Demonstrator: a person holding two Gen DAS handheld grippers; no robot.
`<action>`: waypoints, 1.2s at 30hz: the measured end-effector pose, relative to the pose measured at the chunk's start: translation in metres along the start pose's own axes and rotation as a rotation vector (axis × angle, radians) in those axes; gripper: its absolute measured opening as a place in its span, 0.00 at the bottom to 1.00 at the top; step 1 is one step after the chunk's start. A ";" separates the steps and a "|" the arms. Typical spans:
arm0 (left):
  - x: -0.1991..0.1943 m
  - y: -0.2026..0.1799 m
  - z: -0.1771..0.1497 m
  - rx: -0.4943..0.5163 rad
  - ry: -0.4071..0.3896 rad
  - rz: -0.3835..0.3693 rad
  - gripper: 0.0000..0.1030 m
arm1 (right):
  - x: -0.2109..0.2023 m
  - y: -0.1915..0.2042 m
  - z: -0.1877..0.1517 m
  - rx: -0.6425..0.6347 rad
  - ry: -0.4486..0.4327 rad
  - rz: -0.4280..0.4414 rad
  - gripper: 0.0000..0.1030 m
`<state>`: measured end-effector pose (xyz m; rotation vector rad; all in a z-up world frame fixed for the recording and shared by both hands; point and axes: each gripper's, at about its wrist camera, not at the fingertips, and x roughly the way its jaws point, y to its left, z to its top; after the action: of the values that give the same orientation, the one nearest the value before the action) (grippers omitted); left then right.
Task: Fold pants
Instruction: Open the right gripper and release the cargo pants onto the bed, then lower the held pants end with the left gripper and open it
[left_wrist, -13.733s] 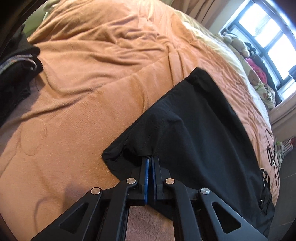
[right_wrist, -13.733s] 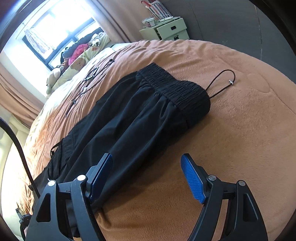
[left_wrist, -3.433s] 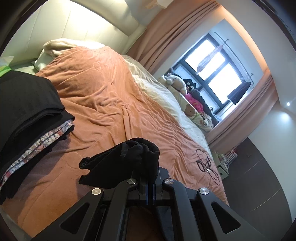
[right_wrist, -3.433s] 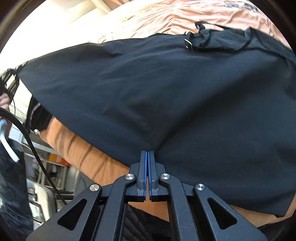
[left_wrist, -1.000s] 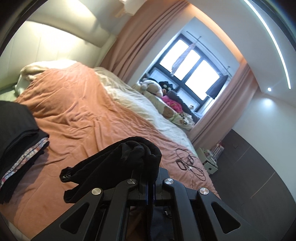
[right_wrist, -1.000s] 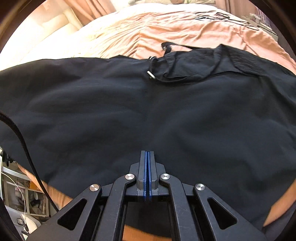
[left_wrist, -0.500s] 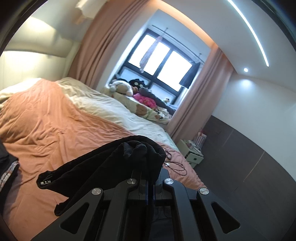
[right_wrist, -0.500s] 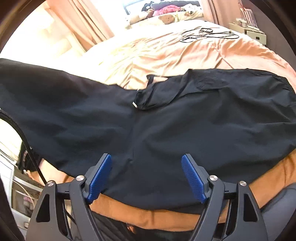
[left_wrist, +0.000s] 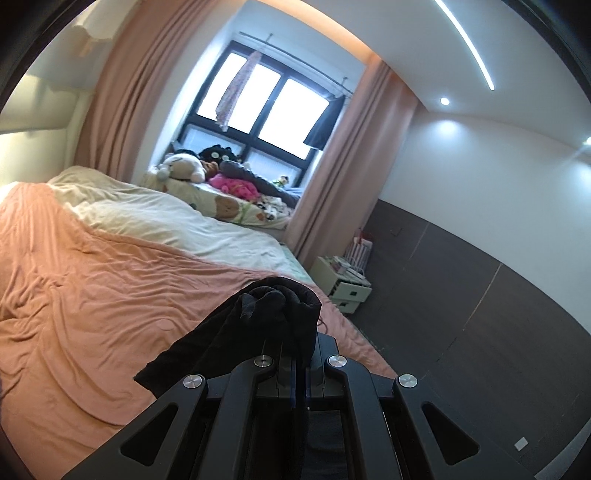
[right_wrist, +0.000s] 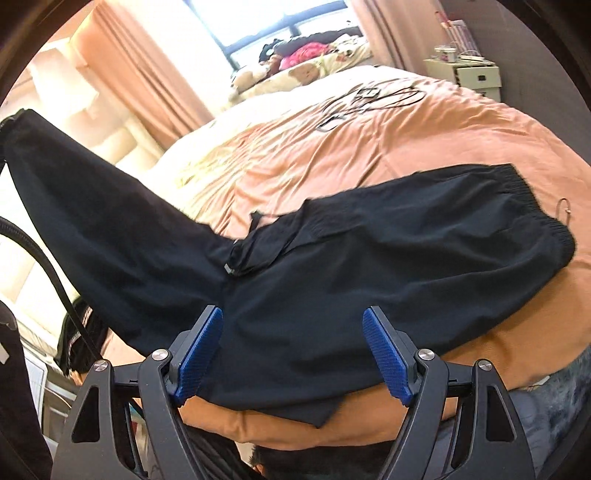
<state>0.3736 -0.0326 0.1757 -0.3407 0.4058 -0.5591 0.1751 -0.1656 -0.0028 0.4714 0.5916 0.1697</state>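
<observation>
The black pants (right_wrist: 369, 258) lie across the near edge of the orange bed cover, elastic waistband (right_wrist: 532, 210) at the right. Their leg end is lifted up and to the left (right_wrist: 74, 192) off the bed. My left gripper (left_wrist: 299, 354) is shut on that bunched leg-end fabric (left_wrist: 273, 310) and holds it high above the bed. My right gripper (right_wrist: 293, 354) is open and empty, its blue pads (right_wrist: 199, 347) just above the pants' near edge.
The orange cover (left_wrist: 92, 295) spreads over the bed with a cream sheet (left_wrist: 166, 221) beyond. Cables (right_wrist: 365, 96) lie on the far bed. A white bedside cabinet (left_wrist: 343, 288) stands by the dark wall. A dark clothes pile (right_wrist: 74, 339) sits at the left.
My right gripper has opened and let go of the pants' near edge, backing off slightly. My left gripper has kept lifting and swinging the leg end toward the right.
</observation>
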 end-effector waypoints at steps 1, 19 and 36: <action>0.009 -0.007 -0.001 0.003 0.008 -0.007 0.02 | -0.002 -0.005 0.001 0.007 -0.006 -0.003 0.75; 0.118 -0.115 -0.047 0.073 0.176 -0.124 0.02 | -0.065 -0.103 0.005 0.153 -0.106 -0.080 0.83; 0.202 -0.190 -0.134 0.100 0.391 -0.249 0.02 | -0.101 -0.143 -0.005 0.174 -0.131 -0.175 1.00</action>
<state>0.3849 -0.3266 0.0830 -0.1851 0.7150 -0.8920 0.0921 -0.3185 -0.0235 0.5916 0.5178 -0.0795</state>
